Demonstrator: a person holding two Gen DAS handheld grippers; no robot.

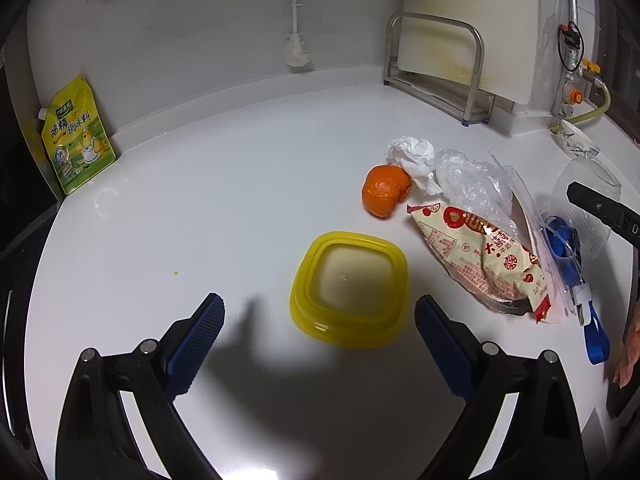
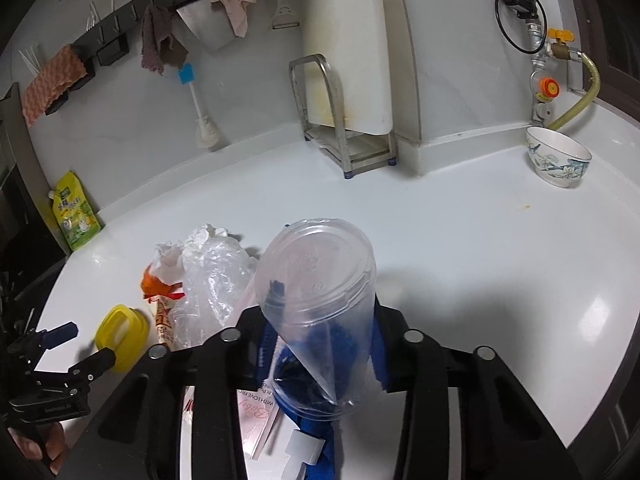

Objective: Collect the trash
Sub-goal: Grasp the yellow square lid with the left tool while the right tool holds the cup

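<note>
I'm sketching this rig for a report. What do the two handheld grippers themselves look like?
Both are matte black linkage frames with round silver pivot pins. The left gripper carries blue, ridged rectangular finger pads. The right gripper shows blue pads too. No cables visible.

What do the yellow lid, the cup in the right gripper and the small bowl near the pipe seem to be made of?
Yellow lid: probably translucent plastic, glossy; its centre lets pale light through.
Cup: clear thin plastic; the blue pads show through it.
Bowl: likely glazed ceramic, white, shiny, with a painted blue flower pattern.
</note>
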